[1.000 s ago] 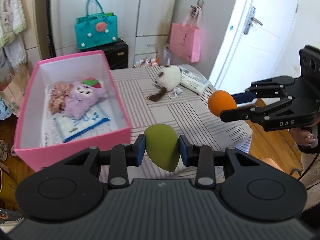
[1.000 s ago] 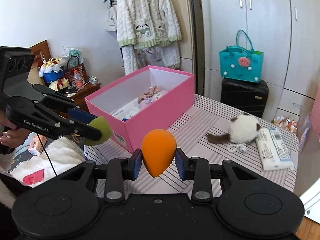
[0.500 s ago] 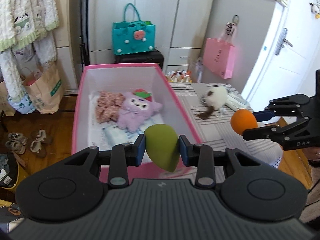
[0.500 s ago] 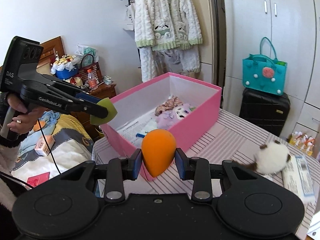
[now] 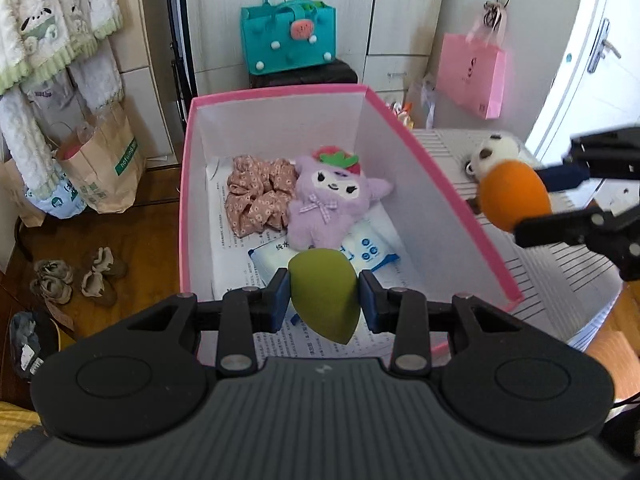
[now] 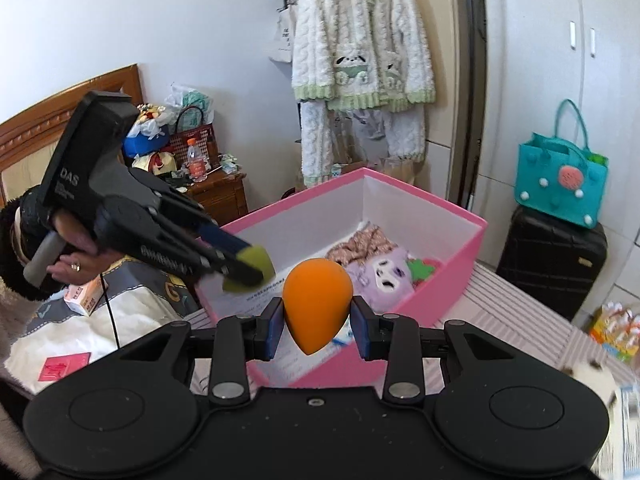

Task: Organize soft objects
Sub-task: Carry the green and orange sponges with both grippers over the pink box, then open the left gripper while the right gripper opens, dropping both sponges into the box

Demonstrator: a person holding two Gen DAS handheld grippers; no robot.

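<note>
Green sponge (image 5: 323, 294) — teardrop makeup blender, sitting lower centre of the left wrist view, clamped between the pads of the left tool (image 5: 323, 300), pointed tip hanging down. It is hovering over the near end of the pink box (image 5: 440, 168), above the printed paper lining the bottom. Orange sponge (image 6: 318, 306), same teardrop shape, is being pinched at its widest part by the right tool (image 6: 318, 326), centre of the right wrist view; it is over the box's near corner, roughly at rim level as far as can be told.

Handling, as a judgement: both sponges look very light, squashy and springy, not fragile, matte and so not slippery. Best hold is across the fat belly, as now; a grip on the narrow tip would likely let them squirt out. Once let go they will probably bounce or roll a little, so a low drop inside the walls looks safer.

Already in the box: a floral scrunchie (image 5: 256, 196) at centre left, touching a purple plush (image 5: 332, 204) with a strawberry hat, which is lying partly on a blue-white tissue pack (image 5: 360, 248).

Outside — a white and brown plush (image 5: 494, 152) is resting on the striped counter (image 5: 560, 280) at the right edge of the left view, partly hidden behind the orange sponge. A hand (image 6: 74, 252) is gripping the left tool's handle at mid left of the right view.
</note>
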